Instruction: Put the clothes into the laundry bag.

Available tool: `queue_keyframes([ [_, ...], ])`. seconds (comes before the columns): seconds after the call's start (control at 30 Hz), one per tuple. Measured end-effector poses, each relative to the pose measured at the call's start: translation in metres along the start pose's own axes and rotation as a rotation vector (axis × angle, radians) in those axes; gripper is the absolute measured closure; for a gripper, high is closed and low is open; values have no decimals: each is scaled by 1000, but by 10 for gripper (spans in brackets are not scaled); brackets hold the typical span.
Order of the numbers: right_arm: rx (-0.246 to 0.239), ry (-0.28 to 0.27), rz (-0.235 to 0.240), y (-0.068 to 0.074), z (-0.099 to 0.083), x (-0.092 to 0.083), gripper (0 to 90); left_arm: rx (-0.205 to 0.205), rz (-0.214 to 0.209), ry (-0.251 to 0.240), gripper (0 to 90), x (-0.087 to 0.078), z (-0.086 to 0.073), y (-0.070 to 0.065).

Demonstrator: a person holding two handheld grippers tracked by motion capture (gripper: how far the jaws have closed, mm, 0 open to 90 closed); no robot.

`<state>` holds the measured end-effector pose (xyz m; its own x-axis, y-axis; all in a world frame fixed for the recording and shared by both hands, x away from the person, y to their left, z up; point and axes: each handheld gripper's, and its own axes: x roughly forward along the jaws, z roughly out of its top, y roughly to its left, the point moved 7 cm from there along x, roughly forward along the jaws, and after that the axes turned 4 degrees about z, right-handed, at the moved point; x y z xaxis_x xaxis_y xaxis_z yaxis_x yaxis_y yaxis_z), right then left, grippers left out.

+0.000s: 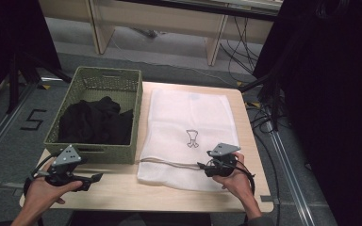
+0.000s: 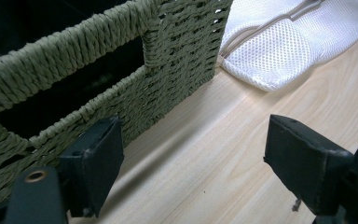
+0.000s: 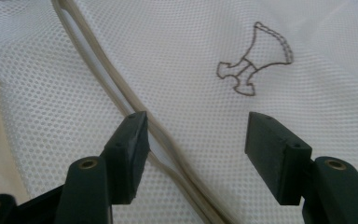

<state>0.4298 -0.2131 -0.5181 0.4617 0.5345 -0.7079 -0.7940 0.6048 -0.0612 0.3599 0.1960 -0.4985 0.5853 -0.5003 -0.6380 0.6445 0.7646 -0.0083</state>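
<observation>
Hovering right claw [image 3: 193, 154] over the white mesh laundry bag [image 1: 188, 136], jaws spread wide, nothing between the pads; the grey zipper band [image 3: 121, 102] runs just inside its left-hand jaw in the right gripper view. Left claw [image 2: 191, 163] also wide and empty, low over the counter [image 2: 223, 154] beside the front wall of the green woven basket [image 1: 99, 155].

Bag lies flat on the right half of the counter, touching the basket's side, small embroidered mark [image 3: 254, 58] near the middle. Judgement: very light, limp, thin mesh; will sag and fold when lifted, so a pinch on plain mesh may catch only one layer. Zipper band or the near hem is the firmer hold.

Black clothing [image 1: 96, 122] is heaped in the basket: soft, bulky, likely to snag on the weave.

Counter is pale wood, smooth. Grey floor around, cables at right, dark curtains at both sides.
</observation>
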Motion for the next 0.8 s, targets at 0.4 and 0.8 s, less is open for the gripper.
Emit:
queue_keyframes([
  [0.4,-51,79,49,2,-2,30,530,-23,8,-7,183,1,0,0],
  [0.8,-105,135,100,5,-5,40,646,-18,6,-1,177,1,-1,0],
])
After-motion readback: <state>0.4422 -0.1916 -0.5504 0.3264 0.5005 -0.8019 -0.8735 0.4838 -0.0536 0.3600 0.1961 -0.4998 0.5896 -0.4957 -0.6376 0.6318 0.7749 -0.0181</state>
